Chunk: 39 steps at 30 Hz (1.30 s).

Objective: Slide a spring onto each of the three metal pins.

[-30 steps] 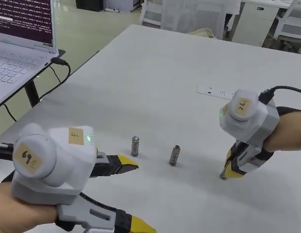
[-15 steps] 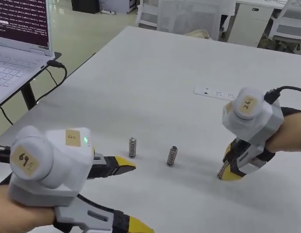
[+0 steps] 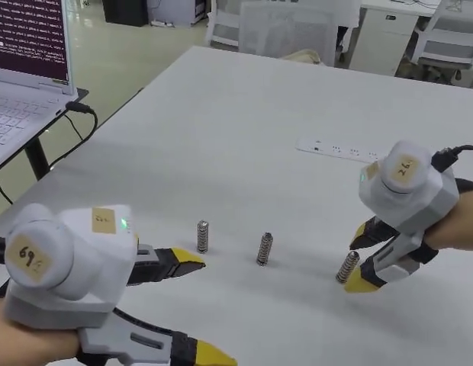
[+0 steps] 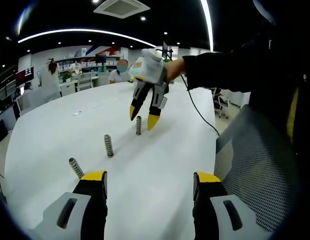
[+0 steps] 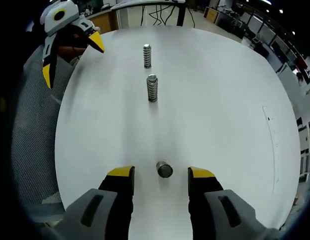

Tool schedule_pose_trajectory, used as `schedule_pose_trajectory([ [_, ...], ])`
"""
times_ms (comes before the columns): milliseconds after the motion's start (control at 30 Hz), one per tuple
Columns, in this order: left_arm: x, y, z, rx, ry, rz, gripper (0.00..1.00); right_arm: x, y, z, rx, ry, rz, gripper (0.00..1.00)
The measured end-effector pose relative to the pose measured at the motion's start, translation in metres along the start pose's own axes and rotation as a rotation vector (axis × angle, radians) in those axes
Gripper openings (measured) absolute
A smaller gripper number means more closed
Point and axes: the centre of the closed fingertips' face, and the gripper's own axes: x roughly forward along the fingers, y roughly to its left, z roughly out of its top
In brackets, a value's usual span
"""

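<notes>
All 3 coils look seated, so I judge the task to be at its last step: clearing away from the 3rd. The right gripper (image 3: 358,261) stands over the right-hand grey coiled metal spring (image 3: 347,267). Its jaws are parted with a gap on each side of the coil, and they grip nothing. In the right gripper view that spring (image 5: 164,169) stands upright between the yellow tips, seen end-on. The middle spring (image 3: 264,248) and the left-hand spring (image 3: 202,236) stand upright in a row with it on the white table (image 3: 244,114), each well apart from its neighbour. The metal pins are hidden inside the coils, so how fully each spring has dropped cannot be told. The left gripper (image 3: 204,305) hovers low near the left-hand spring with its jaws spread wide and nothing between them. The next move calls for drawing the right gripper straight up and back without brushing the coil, which would tip easily. No tray or box is used here: the springs stand directly on the table top, with a white power strip (image 3: 339,150) lying farther off.
</notes>
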Motion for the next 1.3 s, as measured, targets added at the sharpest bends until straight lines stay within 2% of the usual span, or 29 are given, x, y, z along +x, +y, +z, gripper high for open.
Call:
schedule_pose_trajectory([
  [167,0.0,0.003,0.0,-0.006,-0.003,0.007,0.67,-0.008,0.003,0.007,0.027,-0.067,-0.022,0.43],
  [600,-0.005,0.008,0.002,-0.023,-0.02,0.032,0.67,-0.022,0.014,0.015,0.081,-0.193,-0.072,0.45],
  [1300,-0.011,0.016,0.002,-0.047,-0.037,0.065,0.68,-0.045,0.036,0.008,0.18,-0.341,-0.168,0.48],
])
